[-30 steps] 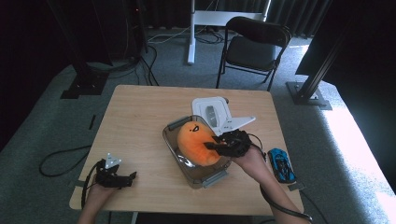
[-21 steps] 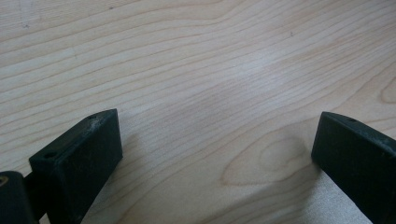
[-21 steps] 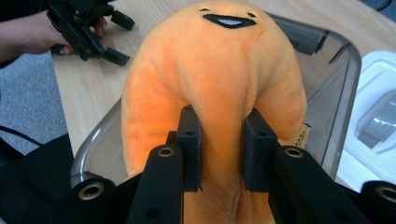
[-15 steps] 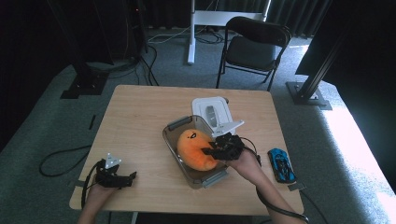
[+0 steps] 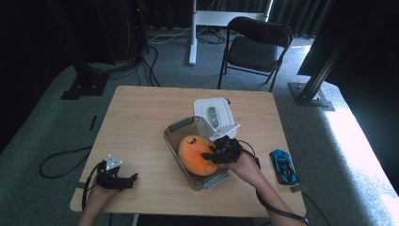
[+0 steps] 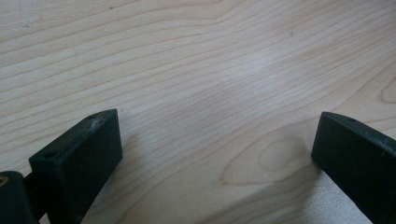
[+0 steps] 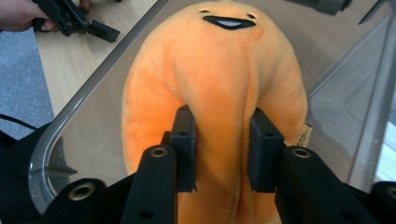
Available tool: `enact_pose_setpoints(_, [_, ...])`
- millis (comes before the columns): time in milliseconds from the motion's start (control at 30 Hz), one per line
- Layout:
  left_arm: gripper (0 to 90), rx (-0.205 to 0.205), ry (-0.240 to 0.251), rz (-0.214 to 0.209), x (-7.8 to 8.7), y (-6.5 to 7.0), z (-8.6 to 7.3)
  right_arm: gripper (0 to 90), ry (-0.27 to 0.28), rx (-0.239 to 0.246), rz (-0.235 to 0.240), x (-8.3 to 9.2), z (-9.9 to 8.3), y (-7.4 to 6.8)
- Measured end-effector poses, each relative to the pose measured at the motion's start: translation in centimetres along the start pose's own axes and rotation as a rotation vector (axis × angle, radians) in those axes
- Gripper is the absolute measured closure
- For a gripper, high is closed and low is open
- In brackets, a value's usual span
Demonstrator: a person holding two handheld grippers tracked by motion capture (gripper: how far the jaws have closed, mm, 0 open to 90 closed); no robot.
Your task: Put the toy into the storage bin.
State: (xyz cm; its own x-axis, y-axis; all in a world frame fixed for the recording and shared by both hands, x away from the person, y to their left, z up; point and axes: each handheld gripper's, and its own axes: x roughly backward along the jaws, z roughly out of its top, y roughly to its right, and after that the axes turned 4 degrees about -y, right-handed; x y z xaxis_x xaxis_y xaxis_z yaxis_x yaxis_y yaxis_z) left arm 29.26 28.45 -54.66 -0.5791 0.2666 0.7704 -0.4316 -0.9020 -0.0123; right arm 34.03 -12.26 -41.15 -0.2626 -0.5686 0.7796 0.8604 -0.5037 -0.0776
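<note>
High view, left to right: your left tool (image 5: 115, 178) rests on the worktop (image 5: 141, 117) near its front left corner, jaws spread wide with nothing between them; at centre the orange plush (image 5: 195, 153) sits inside the clear bin (image 5: 178, 126), and your right tool (image 5: 221, 153) has its jaws pinched into a fold of it; the white lid (image 5: 211, 110) lies just behind; a blue toy car (image 5: 283, 165) waits at the right; whether the plush is going in or out, I can't tell.

Orange plush toy (image 5: 195, 153) with a black smiling face sits inside the clear bin (image 5: 176, 129).
</note>
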Motion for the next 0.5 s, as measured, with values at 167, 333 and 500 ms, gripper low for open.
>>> enact_pose_setpoints(167, [2.2, -0.001, 0.000, 0.001, 0.00, -0.01, 0.00, 64.0, -0.012, -0.011, 0.007, -0.39, 0.00, 0.18])
enact_pose_setpoints(333, [2.2, -0.001, 0.000, 0.001, 0.00, -0.01, 0.00, 60.9, -0.027, -0.019, 0.016, -0.65, -0.11, 0.43])
enact_pose_setpoints(500, [2.2, -0.001, 0.000, 0.001, 0.00, -0.01, 0.00, 54.6, -0.033, -0.021, 0.026, -0.62, -0.17, 0.48])
